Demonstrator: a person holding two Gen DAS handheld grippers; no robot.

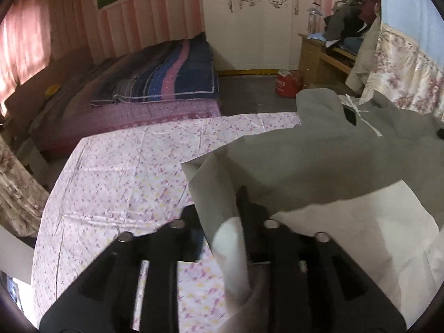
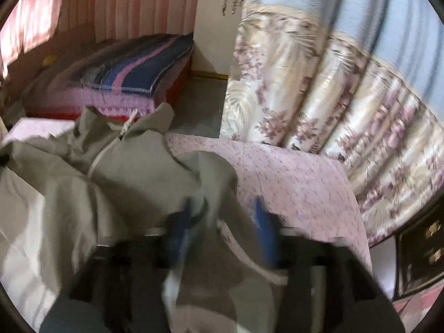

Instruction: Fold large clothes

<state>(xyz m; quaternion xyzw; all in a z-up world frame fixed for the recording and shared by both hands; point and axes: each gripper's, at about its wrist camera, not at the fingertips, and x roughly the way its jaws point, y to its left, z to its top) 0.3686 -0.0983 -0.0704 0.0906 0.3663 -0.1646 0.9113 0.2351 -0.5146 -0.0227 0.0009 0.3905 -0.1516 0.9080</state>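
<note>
We see 1 grey jacket [image 1: 319, 149] with pale lining spread on the bench [image 1: 116, 172], which wears a pink floral sheet. The left claw [image 1: 222, 219] pinches a fold of its hem; the right claw [image 2: 222, 208] stands open, cloth loose between its blue fingers [image 2: 262, 222]. No writing is legible. Bare sheet lies left of the jacket, up to the bench's edge.

jacket [image 1: 319, 155] on counter [image 1: 116, 172], right of frame; bed [image 1: 133, 102] behind, upper left; wardrobe [image 1: 249, 27] top centre; desk [image 1: 324, 55] upper right
</note>
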